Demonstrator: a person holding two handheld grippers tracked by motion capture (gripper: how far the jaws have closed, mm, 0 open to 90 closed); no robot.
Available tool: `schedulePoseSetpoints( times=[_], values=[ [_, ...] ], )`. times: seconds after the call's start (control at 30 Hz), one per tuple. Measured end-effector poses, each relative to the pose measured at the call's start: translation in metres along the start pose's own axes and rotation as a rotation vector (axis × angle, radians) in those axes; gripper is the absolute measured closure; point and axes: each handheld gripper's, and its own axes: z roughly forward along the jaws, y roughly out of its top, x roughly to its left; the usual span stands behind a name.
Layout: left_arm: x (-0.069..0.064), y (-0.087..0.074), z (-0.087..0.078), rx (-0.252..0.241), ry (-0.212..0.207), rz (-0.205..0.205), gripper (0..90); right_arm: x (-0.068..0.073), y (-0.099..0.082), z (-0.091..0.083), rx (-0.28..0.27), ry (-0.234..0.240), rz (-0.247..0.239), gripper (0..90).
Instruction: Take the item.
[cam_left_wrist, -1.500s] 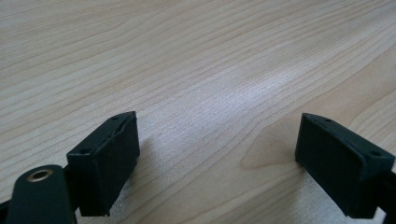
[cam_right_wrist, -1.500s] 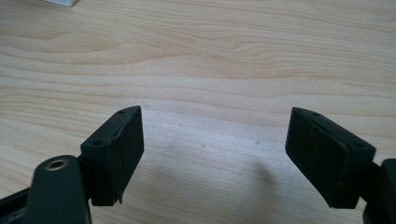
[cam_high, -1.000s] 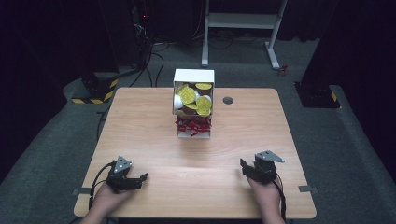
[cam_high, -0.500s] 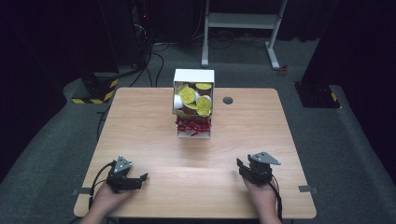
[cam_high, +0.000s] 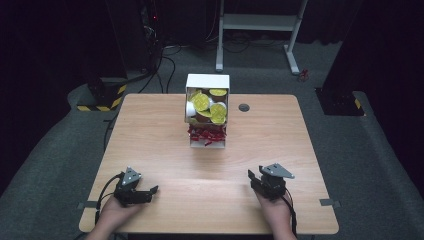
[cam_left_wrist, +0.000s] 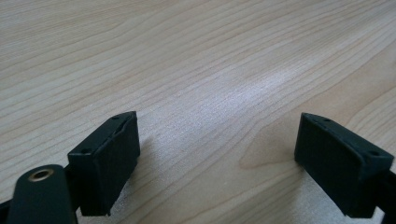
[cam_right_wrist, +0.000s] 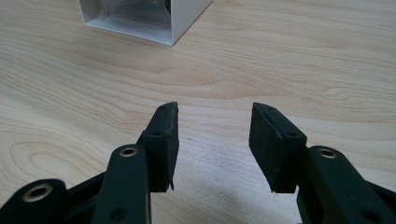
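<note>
Box (cam_high: 207, 111) stands at the far middle of your desk (cam_high: 160, 130), white, open front facing you. Upper part holds round yellow-lidded pods (cam_high: 201, 102); lower part holds small red packets (cam_high: 206, 134). A dark round hole (cam_high: 244, 107) sits in the desk just right of the box.

Your left gripper (cam_high: 150, 192) rests at the near left edge, well apart from the box, pointing toward the desk's middle. Its jaws stand wide open, bare wood between them, as the left gripper view (cam_left_wrist: 217, 154) confirms.

Your right gripper (cam_high: 253, 178) is at the near right, also well apart from the box. Its jaws have just been closing and now stand partly open with nothing between them. In the right gripper view (cam_right_wrist: 212, 144) the box corner (cam_right_wrist: 180, 21) shows ahead, beyond the tips.
</note>
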Motion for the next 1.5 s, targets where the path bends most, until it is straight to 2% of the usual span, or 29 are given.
schedulePoseSetpoints(
  times=[0.07, 0.3, 0.47, 0.53, 0.57, 0.6, 0.73, 0.97, 1.07, 1.17, 1.27, 1.5],
  values=[
    [0.0, 0.0, 0.0, 0.0, 0.0, 0.0, 14.2, 0.001, 0.0, -0.001, -0.008, 0.009, -0.007, 57.2],
    [0.0, 0.0, 0.0, 0.004, 0.001, 0.005, 14.2, 0.003, 0.002, -0.002, -0.023, 0.013, -0.005, 58.2],
    [0.0, 0.0, 0.0, 0.003, 0.006, 0.005, 14.4, 0.003, 0.01, -0.004, -0.049, 0.024, -0.007, 58.3],
    [0.0, 0.0, 0.0, 0.0, 0.006, 0.001, 14.4, 0.004, 0.014, -0.005, -0.045, 0.024, -0.014, 55.7],
    [-0.001, 0.0, 0.0, -0.003, 0.008, 0.001, 14.4, 0.005, 0.016, -0.006, -0.041, 0.021, -0.002, 52.5],
    [-0.001, 0.0, 0.0, -0.003, 0.008, 0.001, 14.4, 0.004, 0.017, -0.005, -0.042, 0.02, -0.014, 50.0],
    [0.0, 0.0, 0.0, 0.003, 0.005, 0.003, 14.4, 0.007, 0.023, -0.005, -0.026, 0.031, -0.046, 49.7],
    [0.0, 0.0, 0.0, 0.0, 0.006, 0.002, 14.3, 0.013, 0.032, -0.002, -0.013, 0.039, -0.065, 47.1],
    [0.0, 0.0, 0.0, 0.001, 0.004, 0.003, 14.3, 0.013, 0.035, 0.002, -0.01, 0.049, -0.044, 47.0],
    [0.0, 0.0, 0.0, 0.001, 0.004, 0.002, 14.3, 0.011, 0.036, 0.005, -0.036, 0.065, -0.049, 45.7],
    [0.0, 0.0, 0.0, 0.001, 0.004, 0.003, 14.3, 0.009, 0.039, 0.008, -0.035, 0.072, -0.019, 45.9],
    [0.0, 0.0, 0.0, 0.004, 0.001, 0.004, 14.2, 0.011, 0.049, 0.014, -0.037, 0.066, -0.044, 46.7]
  ],
)
